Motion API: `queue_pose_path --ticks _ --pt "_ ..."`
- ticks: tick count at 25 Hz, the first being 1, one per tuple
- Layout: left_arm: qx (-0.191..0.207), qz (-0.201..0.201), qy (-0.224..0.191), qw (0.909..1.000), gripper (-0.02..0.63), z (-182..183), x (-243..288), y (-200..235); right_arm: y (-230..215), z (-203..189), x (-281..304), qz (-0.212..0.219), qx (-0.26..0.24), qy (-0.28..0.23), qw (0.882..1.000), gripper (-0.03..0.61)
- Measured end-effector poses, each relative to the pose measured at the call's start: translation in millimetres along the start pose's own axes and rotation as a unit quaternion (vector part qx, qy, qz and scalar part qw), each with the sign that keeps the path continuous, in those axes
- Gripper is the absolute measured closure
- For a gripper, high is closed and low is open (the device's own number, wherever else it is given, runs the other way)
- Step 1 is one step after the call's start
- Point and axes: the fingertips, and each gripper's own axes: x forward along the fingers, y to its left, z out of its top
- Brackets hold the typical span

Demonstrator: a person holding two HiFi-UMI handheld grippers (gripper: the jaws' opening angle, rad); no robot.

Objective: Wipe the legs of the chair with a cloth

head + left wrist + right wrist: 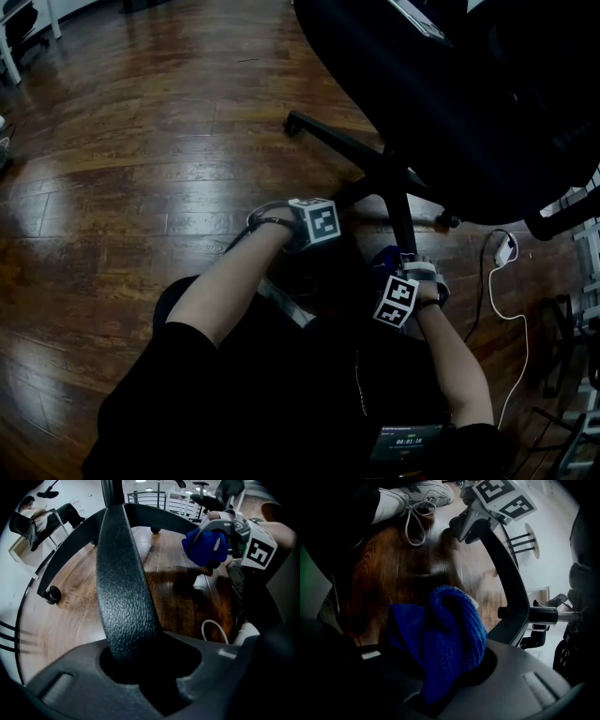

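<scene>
Pinching the blue cloth (445,634) between its jaws, the right tool (440,686) sits near the black chair leg (124,588) that the left tool (145,667) clamps.

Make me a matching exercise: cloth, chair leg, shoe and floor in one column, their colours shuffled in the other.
Things:
1. cloth
2. chair leg
3. shoe
4. floor

Colours:
A. white
B. brown
C. blue
D. black

Pairs: 1-C, 2-D, 3-A, 4-B
</scene>
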Motion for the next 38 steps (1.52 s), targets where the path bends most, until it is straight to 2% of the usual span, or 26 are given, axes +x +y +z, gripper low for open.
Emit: queue_pose_path --ticks 3,6,9,11,15,18,20,22,25,27,31,34,38 --pt "-0.003 -0.016 -0.004 0.9999 0.494 0.4 -3.6 -6.4 -16.2 4.3 5.3 -0.016 0.011 -0.005 1.000 0.479" --pt "0.010 -0.022 -0.016 0.9996 0.494 8.6 0.5 -4.6 -42.7 12.4 15.1 -0.034 -0.004 -0.006 0.999 0.479" --pt "0.009 -0.029 -0.007 0.9995 0.494 5.1 -2.5 -7.8 -81.9 24.8 28.1 -0.049 -0.013 -0.006 0.999 0.479" --pt "0.006 -0.035 0.001 0.9994 0.494 0.2 -6.6 -11.5 -111.1 34.5 36.0 -0.067 -0.004 -0.005 0.998 0.479" --pt "0.023 -0.037 -0.019 0.9989 0.489 11.3 0.4 -8.7 -144.4 46.2 40.2 -0.092 0.015 0.001 0.996 0.477" --pt "0.024 -0.039 -0.019 0.9988 0.486 8.7 0.7 -8.4 -135.0 47.3 36.7 -0.101 -0.003 -0.012 0.995 0.477" --pt "0.020 -0.036 -0.017 0.9990 0.486 6.0 -0.9 -8.7 -121.1 43.3 31.1 -0.094 0.006 -0.026 0.995 0.477" --pt "0.014 -0.031 -0.011 0.9993 0.486 1.4 -4.2 -8.5 -102.3 38.4 23.1 -0.078 0.011 -0.035 0.996 0.477" --pt "0.015 -0.029 -0.016 0.9993 0.486 2.2 -2.1 -5.9 -62.3 28.9 10.8 -0.043 -0.011 -0.045 0.998 0.477" --pt "0.006 -0.023 -0.004 0.9997 0.486 -4.7 -7.8 -5.3 -32.3 20.4 0.9 -0.021 -0.020 -0.055 0.998 0.477" --pt "-0.004 -0.017 -0.003 0.9998 0.488 -7.1 -8.4 -5.4 7.0 8.1 -11.2 -0.008 -0.010 -0.079 0.997 0.476" --pt "-0.013 -0.017 -0.004 0.9998 0.488 -6.7 -8.3 -5.9 6.2 4.5 -7.5 0.008 0.004 -0.056 0.998 0.476" --pt "-0.013 -0.015 0.002 0.9998 0.489 -5.0 -9.7 -6.7 4.2 0.1 -5.2 0.008 0.003 -0.024 1.000 0.476"
